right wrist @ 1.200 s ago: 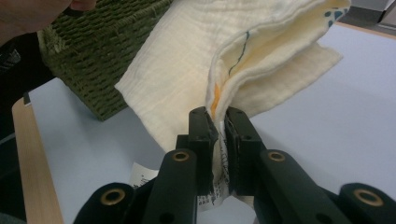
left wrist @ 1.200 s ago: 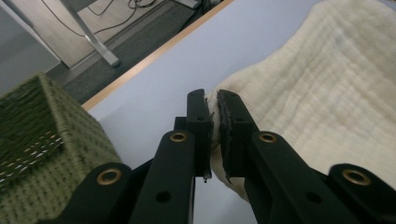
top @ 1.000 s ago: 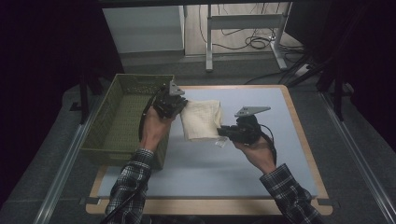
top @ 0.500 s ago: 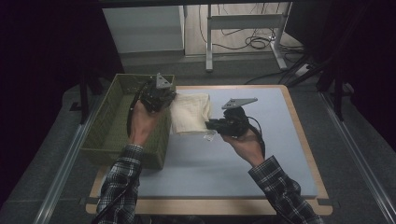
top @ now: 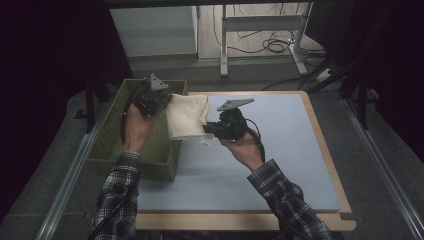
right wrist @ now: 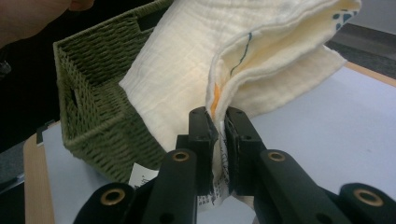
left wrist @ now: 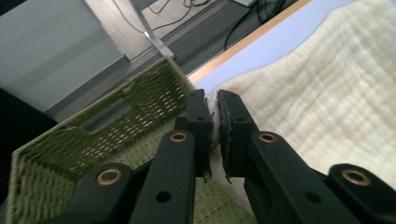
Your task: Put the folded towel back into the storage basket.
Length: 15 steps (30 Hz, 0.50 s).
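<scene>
- While both grippers clamp the cream cloth (top: 187,116), I hold it lifted beside the green basket (top: 112,145); left gripper (top: 165,102) at the basket's rim, right gripper (top: 207,129) over the blue mat (top: 280,150).
- Lifting looks done; lowering it into the basket remains, I judge.
- The basket's near wall stands in the way.

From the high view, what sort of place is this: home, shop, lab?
Most likely a lab or recording room. A padded table stands on grey carpet, dark curtains hang around it, and loose cables lie by a metal desk frame behind.
</scene>
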Tool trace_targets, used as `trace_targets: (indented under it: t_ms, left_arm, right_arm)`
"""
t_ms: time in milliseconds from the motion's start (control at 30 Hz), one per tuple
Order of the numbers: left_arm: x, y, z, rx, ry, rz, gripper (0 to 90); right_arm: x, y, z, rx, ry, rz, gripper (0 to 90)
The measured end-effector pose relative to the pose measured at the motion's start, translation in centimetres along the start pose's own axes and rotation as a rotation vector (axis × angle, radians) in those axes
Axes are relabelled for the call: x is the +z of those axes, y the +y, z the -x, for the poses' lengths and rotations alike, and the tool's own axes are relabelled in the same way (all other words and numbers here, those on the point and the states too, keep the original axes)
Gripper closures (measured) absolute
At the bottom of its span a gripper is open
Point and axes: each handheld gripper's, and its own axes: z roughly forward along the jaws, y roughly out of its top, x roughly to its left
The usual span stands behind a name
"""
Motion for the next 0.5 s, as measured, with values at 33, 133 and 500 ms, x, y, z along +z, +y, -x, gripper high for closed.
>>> trace_targets:
  t_ms: [33,133,500]
  left_arm:
    - [-0.1,-0.2,-0.3,-0.001,0.007,-0.001,84.0]
    - [-0.4,-0.7,-1.1,-0.014,0.022,-0.001,84.0]
    - [-1.4,-2.9,-3.8,-0.056,0.065,-0.016,84.0]
  right_arm:
    - [0.3,0.1,-0.1,0.0,0.003,0.0,81.9]
    - [1.3,0.6,-0.7,-0.008,0.012,0.0,81.9]
    - [4.7,2.0,-2.7,-0.028,0.038,-0.004,81.8]
